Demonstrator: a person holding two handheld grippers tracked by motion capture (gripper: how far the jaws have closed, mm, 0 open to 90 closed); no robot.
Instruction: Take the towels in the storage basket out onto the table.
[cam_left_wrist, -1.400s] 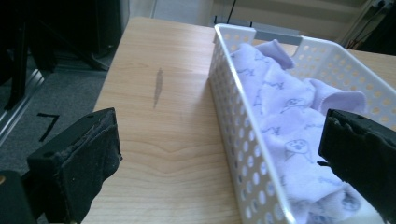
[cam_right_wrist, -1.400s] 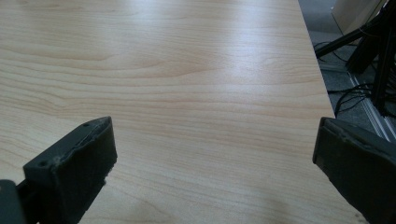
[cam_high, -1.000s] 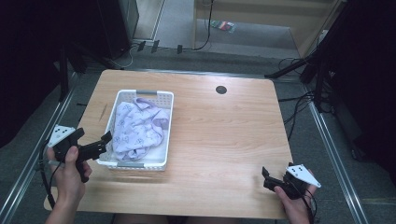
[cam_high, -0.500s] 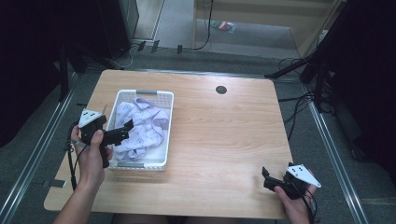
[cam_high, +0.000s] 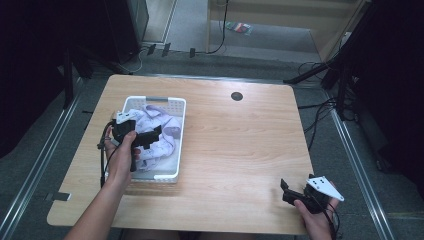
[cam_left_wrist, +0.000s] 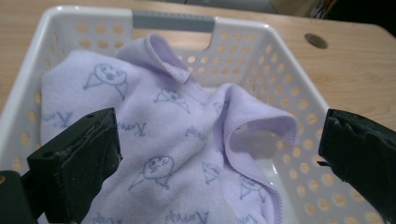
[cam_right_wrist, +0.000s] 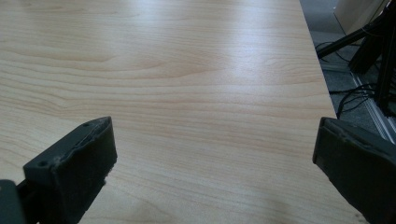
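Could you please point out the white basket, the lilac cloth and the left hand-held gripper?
white basket (cam_left_wrist: 173, 21): left gripper view, grey handle on far rim.
lilac cloth (cam_left_wrist: 177, 135): left gripper view, middle of the fabric.
left hand-held gripper (cam_high: 156, 134): high view, between its fingertips.

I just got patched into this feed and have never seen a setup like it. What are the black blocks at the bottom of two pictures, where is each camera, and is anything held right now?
There is no robot arm: a person holds a two-jaw gripper in each hand. The high view looks down on the wooden table. The left gripper hangs over a white basket with a crumpled lilac printed cloth in it. The right gripper sits at the near right corner.

The other two pictures come from cameras riding on the grippers, so the black blocks are each gripper's own jaws. In the left gripper view, they stand wide apart over the cloth. In the right gripper view, they are open over bare wood. Nothing is held.
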